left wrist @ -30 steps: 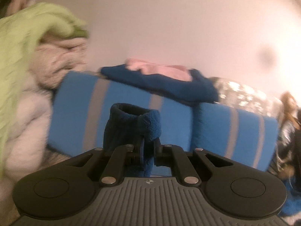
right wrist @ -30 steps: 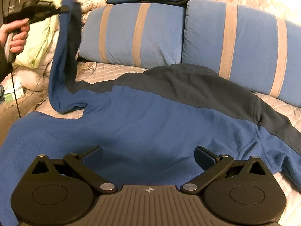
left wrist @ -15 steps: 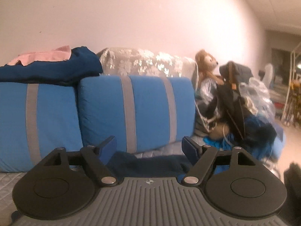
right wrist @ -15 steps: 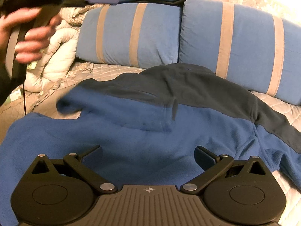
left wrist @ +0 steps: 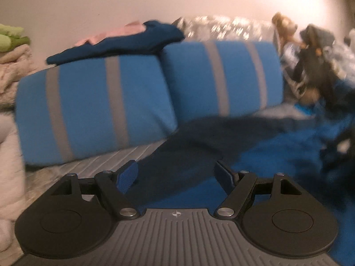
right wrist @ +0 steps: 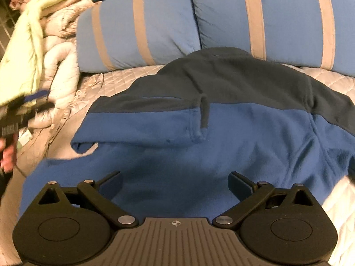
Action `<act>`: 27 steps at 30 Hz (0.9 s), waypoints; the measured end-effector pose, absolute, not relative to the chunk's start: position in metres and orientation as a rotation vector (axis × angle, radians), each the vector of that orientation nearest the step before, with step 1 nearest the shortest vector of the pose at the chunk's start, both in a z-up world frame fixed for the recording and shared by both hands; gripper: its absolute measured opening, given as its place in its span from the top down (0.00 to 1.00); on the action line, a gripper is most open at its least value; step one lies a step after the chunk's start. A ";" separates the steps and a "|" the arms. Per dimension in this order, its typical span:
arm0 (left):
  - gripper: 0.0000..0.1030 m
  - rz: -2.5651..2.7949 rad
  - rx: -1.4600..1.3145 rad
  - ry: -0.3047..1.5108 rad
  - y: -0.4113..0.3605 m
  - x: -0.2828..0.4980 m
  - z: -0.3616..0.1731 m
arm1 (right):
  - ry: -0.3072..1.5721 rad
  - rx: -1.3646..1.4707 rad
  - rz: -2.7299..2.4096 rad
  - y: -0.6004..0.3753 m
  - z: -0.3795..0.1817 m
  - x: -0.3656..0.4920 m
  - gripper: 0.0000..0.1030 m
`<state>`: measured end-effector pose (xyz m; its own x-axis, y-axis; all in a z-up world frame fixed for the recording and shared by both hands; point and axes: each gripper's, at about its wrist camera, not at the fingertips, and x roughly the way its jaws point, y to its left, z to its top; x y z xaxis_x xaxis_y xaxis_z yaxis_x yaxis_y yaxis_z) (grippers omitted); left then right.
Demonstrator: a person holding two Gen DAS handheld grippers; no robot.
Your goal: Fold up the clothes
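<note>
Fingers [right wrist: 240, 182] spread, both grippers above fleece [right wrist: 199, 155].

I see two blue pillows [right wrist: 142, 24] with grey stripes at the back of a grey quilted cover [right wrist: 115, 82]. A puffy white blanket [right wrist: 60, 66] is heaped on the left. A teddy bear [left wrist: 285, 30] sits far right.

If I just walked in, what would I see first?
A big blue fleece jacket spread flat on the quilted bed cover, with one sleeve folded across its chest. Behind it stand two blue striped pillows, and a folded dark garment rests on top of them. Both grippers, left and right, hang open over the jacket.
</note>
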<state>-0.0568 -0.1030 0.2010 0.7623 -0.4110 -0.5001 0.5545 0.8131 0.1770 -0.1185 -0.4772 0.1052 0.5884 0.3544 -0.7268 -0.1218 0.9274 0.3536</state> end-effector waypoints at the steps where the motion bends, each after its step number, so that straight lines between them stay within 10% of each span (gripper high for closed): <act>1: 0.26 -0.524 0.331 0.471 -0.096 -0.057 0.198 | 0.915 0.303 0.282 -0.478 0.106 -0.109 0.02; 27: 0.26 -0.395 0.303 0.606 -0.028 -0.051 0.131 | 1.144 0.782 -0.096 -0.493 0.017 0.013 0.41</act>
<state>-0.0511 -0.0283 0.1306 0.7515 -0.2684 -0.6027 0.4430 0.8822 0.1595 0.0127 -0.4925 0.0165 0.4404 0.3116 -0.8420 0.4479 0.7365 0.5069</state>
